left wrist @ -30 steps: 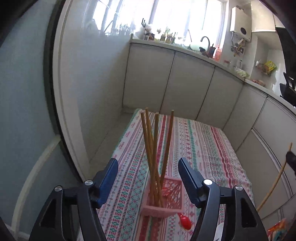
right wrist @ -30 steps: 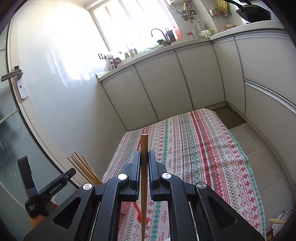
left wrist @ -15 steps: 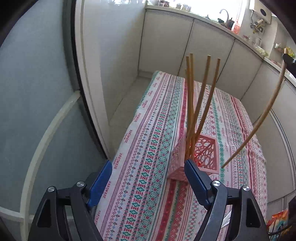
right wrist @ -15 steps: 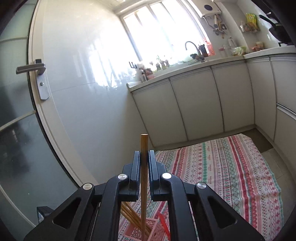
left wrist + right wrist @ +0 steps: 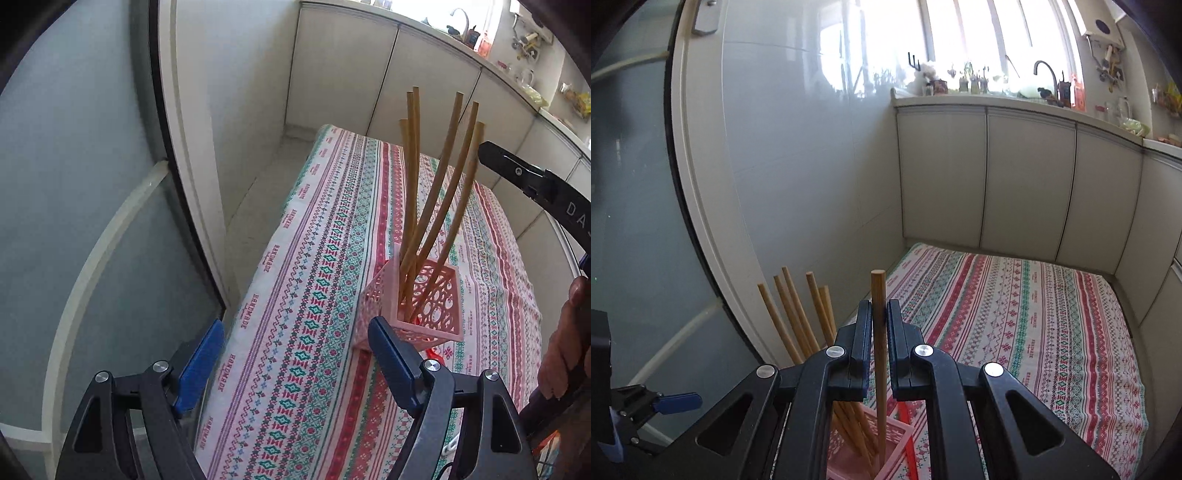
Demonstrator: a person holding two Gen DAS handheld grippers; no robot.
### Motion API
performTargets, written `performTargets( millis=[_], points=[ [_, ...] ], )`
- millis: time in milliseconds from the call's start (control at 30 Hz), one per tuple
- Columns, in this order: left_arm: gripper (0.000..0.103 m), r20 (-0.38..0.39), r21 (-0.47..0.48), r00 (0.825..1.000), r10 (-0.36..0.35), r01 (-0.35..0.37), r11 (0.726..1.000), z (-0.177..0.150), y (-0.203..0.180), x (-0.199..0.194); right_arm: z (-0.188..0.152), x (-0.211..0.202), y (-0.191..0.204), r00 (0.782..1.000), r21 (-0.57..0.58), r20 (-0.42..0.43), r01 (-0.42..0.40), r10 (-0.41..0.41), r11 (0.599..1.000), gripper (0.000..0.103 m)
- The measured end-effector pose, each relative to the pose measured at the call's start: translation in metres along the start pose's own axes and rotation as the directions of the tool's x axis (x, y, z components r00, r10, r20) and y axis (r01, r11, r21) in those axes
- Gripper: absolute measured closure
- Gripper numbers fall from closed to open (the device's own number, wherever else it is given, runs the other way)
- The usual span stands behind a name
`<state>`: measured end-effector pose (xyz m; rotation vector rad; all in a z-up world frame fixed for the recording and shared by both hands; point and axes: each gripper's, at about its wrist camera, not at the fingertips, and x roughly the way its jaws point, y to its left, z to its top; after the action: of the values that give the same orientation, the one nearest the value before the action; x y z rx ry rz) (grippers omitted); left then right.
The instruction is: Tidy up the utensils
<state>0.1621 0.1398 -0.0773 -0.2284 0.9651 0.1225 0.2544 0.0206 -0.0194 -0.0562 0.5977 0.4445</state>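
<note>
- The chopstick (image 5: pixel 879 354) stands nearly upright, clamped between the two pads of the right gripper (image 5: pixel 879 314); its blunt top pokes out above the jaws and its lower end reaches down into the pink basket (image 5: pixel 886 446) directly below them.
- In the left wrist view that same stick (image 5: pixel 458 218) leans in from the right, its lower part inside the pink lattice basket (image 5: pixel 432 302).
- Five more chopsticks (image 5: pixel 413 177) already stand in the basket, fanned out and leaning; from the right wrist camera they rise just left of the closed jaws (image 5: pixel 798 317).
- The left gripper (image 5: pixel 295 354) holds nothing: its blue-padded jaws are spread wide, and the basket sits just ahead of its right finger, with no contact visible.
- A red item (image 5: pixel 434 356) lies on the cloth by the basket's near corner; what it is I cannot tell.
- The basket rests on a striped patterned tablecloth (image 5: pixel 317 332) stretching away ahead of both grippers.
- Beyond the cloth, pale cabinet doors (image 5: pixel 1027 181) run under a worktop.
</note>
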Motion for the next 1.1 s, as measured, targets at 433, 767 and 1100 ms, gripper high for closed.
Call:
performTargets(
  millis=[433,767,1100],
  points=[
    [0.019,-0.067,0.066,0.994,-0.083,0.088,0.994,-0.010,-0.027,-0.004,-0.010,-0.068,-0.042,0.992,0.174,-0.118,0.073,-0.052,0.982,0.047],
    [0.018,-0.131,0.225,0.984,-0.123,0.150,0.963,-0.040,-0.076,-0.012,-0.087,-0.139,-0.100,0.932,0.365,-0.343,0.246,-0.116,0.898,0.033],
    [0.017,-0.295,0.341,0.948,-0.118,0.219,0.914,-0.078,-0.131,0.013,-0.167,-0.148,-0.149,0.795,0.394,-0.601,0.387,-0.085,0.833,0.033]
  ],
)
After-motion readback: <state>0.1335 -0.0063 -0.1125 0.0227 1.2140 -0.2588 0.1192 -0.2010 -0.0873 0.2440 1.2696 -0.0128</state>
